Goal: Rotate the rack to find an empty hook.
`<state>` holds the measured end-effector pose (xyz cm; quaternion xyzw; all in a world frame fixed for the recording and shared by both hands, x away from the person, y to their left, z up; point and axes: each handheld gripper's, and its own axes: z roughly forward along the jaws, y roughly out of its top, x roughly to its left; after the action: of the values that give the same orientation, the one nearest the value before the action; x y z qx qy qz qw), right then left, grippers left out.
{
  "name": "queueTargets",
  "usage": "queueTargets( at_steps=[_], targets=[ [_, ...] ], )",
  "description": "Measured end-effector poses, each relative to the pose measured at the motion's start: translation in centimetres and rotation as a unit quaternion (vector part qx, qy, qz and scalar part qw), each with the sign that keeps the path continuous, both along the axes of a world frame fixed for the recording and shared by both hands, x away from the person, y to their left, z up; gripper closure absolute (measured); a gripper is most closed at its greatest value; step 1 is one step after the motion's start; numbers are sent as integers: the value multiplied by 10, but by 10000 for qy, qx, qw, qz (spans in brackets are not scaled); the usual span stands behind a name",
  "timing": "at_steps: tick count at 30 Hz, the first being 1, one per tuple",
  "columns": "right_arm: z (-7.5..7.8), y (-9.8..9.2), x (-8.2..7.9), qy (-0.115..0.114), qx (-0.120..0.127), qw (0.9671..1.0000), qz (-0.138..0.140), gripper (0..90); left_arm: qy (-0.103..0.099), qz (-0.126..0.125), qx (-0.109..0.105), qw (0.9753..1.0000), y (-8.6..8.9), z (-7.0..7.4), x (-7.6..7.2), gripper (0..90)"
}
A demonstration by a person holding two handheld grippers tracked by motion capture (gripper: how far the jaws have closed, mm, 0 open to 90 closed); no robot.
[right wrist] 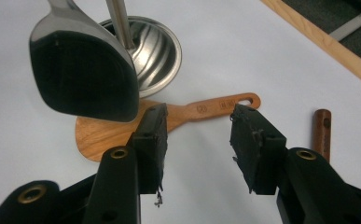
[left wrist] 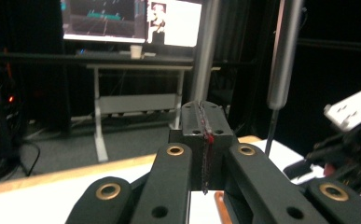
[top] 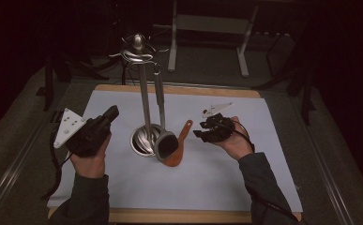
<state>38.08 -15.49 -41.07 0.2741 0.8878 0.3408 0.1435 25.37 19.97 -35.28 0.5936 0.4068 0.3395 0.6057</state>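
Beside the wooden spatula [right wrist: 169,122], the hanging black spoon [right wrist: 82,74] crowds the right gripper's [right wrist: 197,140] spread fingers.

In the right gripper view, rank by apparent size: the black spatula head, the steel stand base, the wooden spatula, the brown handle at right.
1. Black spatula head, though it is nearest the camera, so it may look oversized.
2. Wooden spatula.
3. Steel stand base, partly hidden, so ranks 2 and 3 are unsure.
4. Brown handle, smallest.
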Motion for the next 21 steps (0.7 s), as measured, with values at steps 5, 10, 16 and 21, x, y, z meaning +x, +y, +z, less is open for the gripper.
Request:
queueTargets(
  at_steps=[5, 10, 16, 21],
  targets=[
    [-5, -3, 0, 50, 6, 10000, -37, 558, -395, -80, -31, 9992, -9, 18, 4, 898],
    [-7, -5, 0, 65, 21, 10000, -44, 558, -708, -130, -55, 9974, -19, 35, 7, 899],
    [-10, -7, -2, 103, 49, 9999, -58, 558, -953, -261, -108, 9950, -28, 51, 13, 899],
    [-13, -10, -1, 127, 65, 9998, -105, 558, -1114, -342, -51, 9932, -39, 67, 14, 899]
  ],
)
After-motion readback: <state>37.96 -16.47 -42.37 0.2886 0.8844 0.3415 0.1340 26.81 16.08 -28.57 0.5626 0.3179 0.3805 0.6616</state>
